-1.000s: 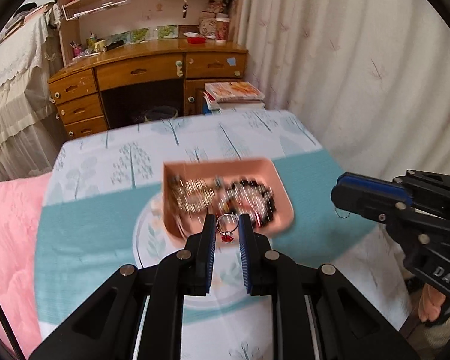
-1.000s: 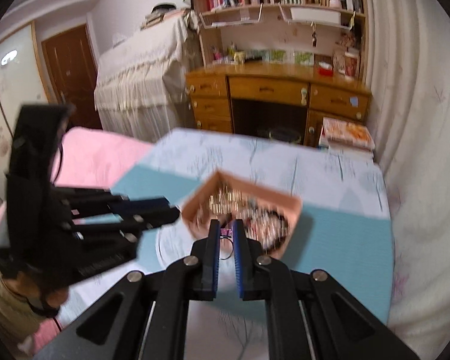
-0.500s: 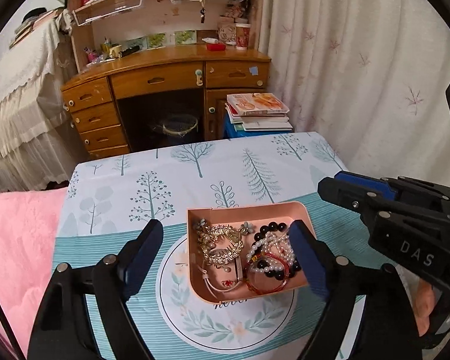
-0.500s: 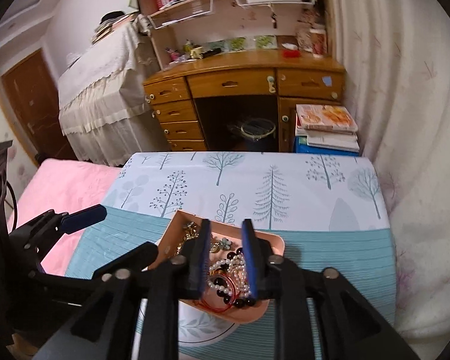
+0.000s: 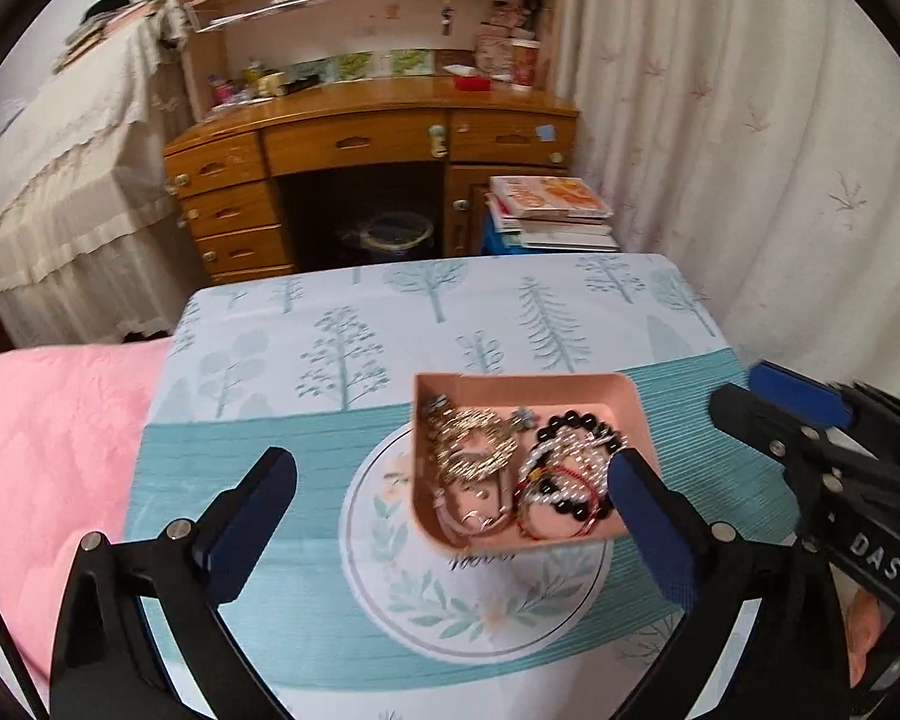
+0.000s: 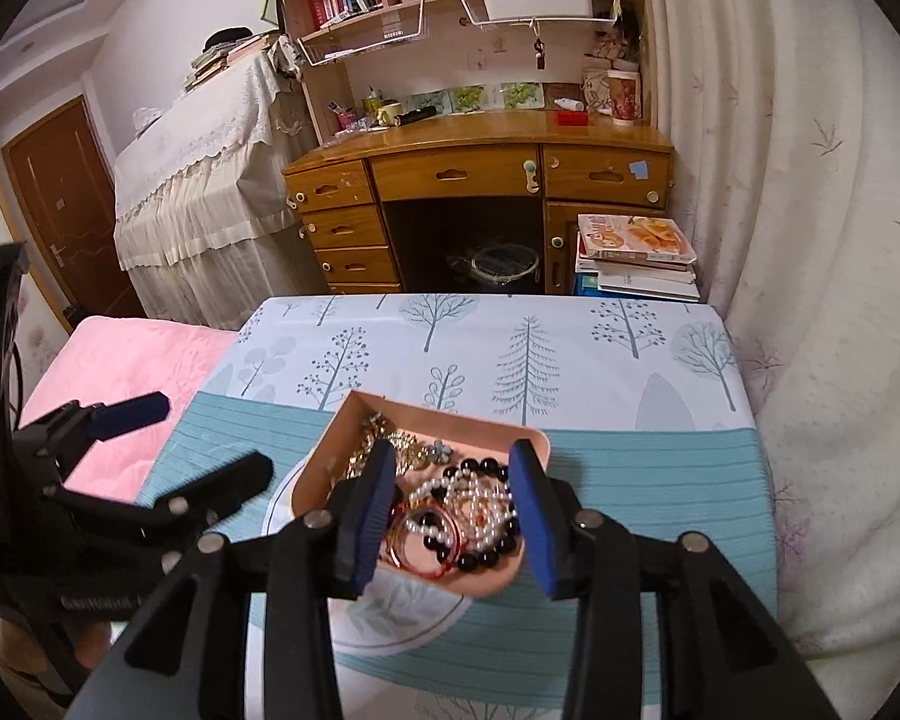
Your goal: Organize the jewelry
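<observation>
A pink tray (image 5: 522,387) sits on the table's tree-print cloth and holds a heap of jewelry: gold chains (image 5: 471,450), black and pearl bead bracelets (image 5: 570,468), a red cord and a ring. It also shows in the right wrist view (image 6: 342,450). My left gripper (image 5: 450,498) is wide open and empty, hovering above the tray's near side. My right gripper (image 6: 453,498) is open and empty, its fingers straddling the bead bracelets (image 6: 480,516) from above. Each gripper shows in the other's view, at the right (image 5: 810,420) and left (image 6: 150,450).
The table (image 6: 570,348) has a round leaf-wreath print (image 5: 480,600) under the tray. A pink quilt (image 5: 42,450) lies left of it. Behind stand a wooden desk (image 6: 480,174), a book stack (image 6: 636,258), a curtain on the right.
One second ago both grippers were shut, the left on a red-stone ring. The ring now lies in the tray, both grippers have opened and pulled back upward.
</observation>
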The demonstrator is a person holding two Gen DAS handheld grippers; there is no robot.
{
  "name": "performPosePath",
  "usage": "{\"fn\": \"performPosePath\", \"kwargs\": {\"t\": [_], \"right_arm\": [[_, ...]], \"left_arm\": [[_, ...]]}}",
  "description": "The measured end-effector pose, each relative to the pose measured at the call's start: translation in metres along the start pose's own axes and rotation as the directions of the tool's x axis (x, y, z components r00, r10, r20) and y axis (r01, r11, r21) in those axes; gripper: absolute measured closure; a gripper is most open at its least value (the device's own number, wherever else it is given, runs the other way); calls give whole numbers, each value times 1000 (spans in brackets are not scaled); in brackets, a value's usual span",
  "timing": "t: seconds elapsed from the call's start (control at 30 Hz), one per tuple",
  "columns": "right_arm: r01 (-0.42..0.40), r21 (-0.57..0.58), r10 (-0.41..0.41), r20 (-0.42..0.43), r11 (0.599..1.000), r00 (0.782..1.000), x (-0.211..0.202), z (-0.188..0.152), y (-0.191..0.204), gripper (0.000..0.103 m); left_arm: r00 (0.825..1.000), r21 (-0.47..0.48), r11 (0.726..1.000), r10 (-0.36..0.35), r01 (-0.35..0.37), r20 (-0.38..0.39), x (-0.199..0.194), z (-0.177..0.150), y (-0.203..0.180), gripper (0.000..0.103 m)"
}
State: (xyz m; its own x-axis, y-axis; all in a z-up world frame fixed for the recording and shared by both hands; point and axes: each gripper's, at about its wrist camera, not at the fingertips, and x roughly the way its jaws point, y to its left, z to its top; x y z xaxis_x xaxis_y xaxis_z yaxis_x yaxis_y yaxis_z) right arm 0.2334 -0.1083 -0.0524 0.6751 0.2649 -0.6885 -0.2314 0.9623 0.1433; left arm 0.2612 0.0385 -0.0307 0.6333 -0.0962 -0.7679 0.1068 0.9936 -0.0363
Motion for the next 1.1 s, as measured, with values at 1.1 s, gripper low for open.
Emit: {"fn": "performPosePath", "kwargs": {"t": [1.1], "right_arm": [[-26,76,19,95,997,995,-150,-177,23,43]], "left_arm": [[980,-36,990,139,-135,145,-156,-183,-53,1]]}}
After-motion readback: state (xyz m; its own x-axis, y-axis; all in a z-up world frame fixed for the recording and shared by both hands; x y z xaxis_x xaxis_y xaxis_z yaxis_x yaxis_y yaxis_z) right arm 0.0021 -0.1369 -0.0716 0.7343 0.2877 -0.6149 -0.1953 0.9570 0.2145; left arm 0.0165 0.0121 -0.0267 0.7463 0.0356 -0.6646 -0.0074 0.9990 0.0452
